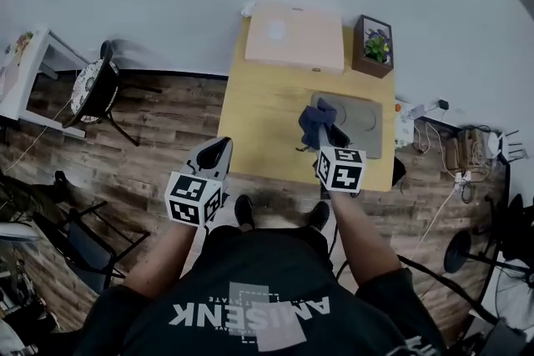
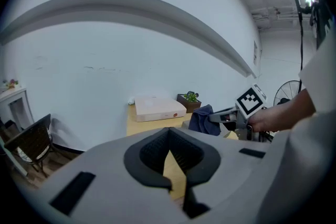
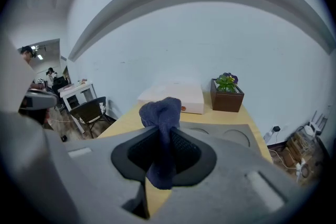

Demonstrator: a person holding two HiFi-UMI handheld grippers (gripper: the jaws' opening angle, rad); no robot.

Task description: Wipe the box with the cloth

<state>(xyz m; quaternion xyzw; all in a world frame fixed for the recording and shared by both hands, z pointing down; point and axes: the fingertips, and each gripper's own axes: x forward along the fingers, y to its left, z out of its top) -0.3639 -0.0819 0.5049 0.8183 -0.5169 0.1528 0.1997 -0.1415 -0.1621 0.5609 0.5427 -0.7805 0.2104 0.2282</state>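
Right gripper [image 3: 157,180]: jaws closed on the dark blue cloth [image 3: 164,113], which bunches up above the jaws and hangs down a little below them. In the head view this gripper is held over the near right part of the wooden table [image 1: 259,121], above a grey tray [image 1: 367,127] with round recesses; whether the cloth touches the tray cannot be judged.

Left gripper [image 2: 177,186]: jaws together, nothing between them, held off the table's near left corner, over the floor.

The box [image 1: 294,36], pale pink and flat, lies at the far end of the table against the wall, well apart from the cloth. A potted plant [image 1: 373,46] stands just beside it, to its right.
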